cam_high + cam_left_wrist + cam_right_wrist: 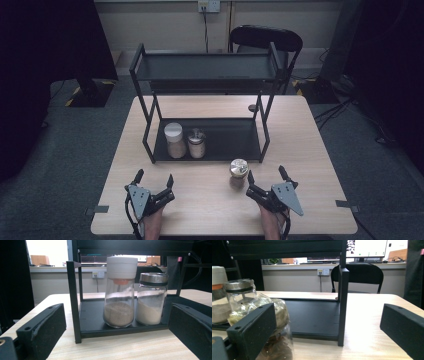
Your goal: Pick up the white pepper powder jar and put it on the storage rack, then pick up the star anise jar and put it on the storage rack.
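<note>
A black two-tier rack (pixel 210 67) stands on the wooden table (pixel 310 150). On its lower shelf (pixel 92 320) are a white-capped glass jar (pixel 174 140) (pixel 119 302) of brown powder and, to its right, a steel-lidded jar (pixel 196 144) (pixel 151 302) of pale powder. A third jar (pixel 238 172) (pixel 280 315) with a metal lid stands on the table in front of the rack. My right gripper (pixel 266 173) is open just right of this jar, whose side its left jaw partly hides. My left gripper (pixel 155 176) is open in front of the rack's left post, holding nothing.
A black chair (pixel 265 37) stands behind the table. A small dark object (pixel 252 107) lies on the table by the rack's back right leg. The rack's front right post (pixel 343 302) rises ahead of the right gripper. Grey floor surrounds the table.
</note>
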{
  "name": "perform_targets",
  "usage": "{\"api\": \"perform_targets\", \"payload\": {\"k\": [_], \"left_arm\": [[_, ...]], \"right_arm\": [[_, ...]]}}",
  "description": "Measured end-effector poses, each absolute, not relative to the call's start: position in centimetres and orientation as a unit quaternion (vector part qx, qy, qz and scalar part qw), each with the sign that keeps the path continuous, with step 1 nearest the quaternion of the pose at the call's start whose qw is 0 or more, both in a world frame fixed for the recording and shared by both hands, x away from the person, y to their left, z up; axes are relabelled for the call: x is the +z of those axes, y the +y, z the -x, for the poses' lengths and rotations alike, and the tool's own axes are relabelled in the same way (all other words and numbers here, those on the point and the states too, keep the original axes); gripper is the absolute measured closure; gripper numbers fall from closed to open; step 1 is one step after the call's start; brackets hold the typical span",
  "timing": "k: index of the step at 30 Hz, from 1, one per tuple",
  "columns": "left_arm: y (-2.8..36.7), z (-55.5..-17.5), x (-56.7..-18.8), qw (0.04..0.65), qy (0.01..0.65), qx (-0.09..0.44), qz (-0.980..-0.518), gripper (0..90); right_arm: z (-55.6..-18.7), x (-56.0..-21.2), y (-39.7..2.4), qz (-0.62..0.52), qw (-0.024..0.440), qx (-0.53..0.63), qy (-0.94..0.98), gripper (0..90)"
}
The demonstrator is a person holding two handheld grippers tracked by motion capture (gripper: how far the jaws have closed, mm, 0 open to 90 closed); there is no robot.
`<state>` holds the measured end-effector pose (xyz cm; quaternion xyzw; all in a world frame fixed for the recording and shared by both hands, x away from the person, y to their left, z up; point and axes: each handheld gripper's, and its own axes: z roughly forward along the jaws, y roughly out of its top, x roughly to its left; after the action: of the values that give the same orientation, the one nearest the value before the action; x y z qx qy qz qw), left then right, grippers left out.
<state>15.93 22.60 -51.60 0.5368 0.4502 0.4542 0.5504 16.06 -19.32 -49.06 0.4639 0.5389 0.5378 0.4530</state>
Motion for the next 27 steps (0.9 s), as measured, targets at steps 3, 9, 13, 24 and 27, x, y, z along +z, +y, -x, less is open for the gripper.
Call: {"api": "perform_targets", "payload": {"k": [3, 9, 13, 24, 27], "left_arm": [[22.6, -15.9, -51.6, 0.551, 0.450, 0.455, -0.536, 1.2], [22.6, -15.9, -51.6, 0.551, 0.450, 0.455, -0.536, 1.2], [22.6, -15.9, -51.6, 0.550, 0.450, 0.454, -0.537, 1.2], [22.5, -15.9, -51.6, 0.549, 0.453, 0.455, -0.536, 1.1], [22.5, -15.9, -51.6, 0.550, 0.451, 0.456, -0.535, 1.2]], "right_arm": [[-16.0, -49.4, -19.2, -0.462, 0.461, 0.531, 0.541, 0.2], [-15.9, -50.1, -19.2, -0.469, 0.461, 0.523, 0.542, 0.7], [-15.9, -50.3, -19.1, -0.471, 0.464, 0.523, 0.539, 0.7], [-16.0, -50.4, -19.2, -0.474, 0.458, 0.524, 0.540, 0.6], [-16.0, -50.4, -19.2, -0.474, 0.455, 0.524, 0.542, 0.5]]}}
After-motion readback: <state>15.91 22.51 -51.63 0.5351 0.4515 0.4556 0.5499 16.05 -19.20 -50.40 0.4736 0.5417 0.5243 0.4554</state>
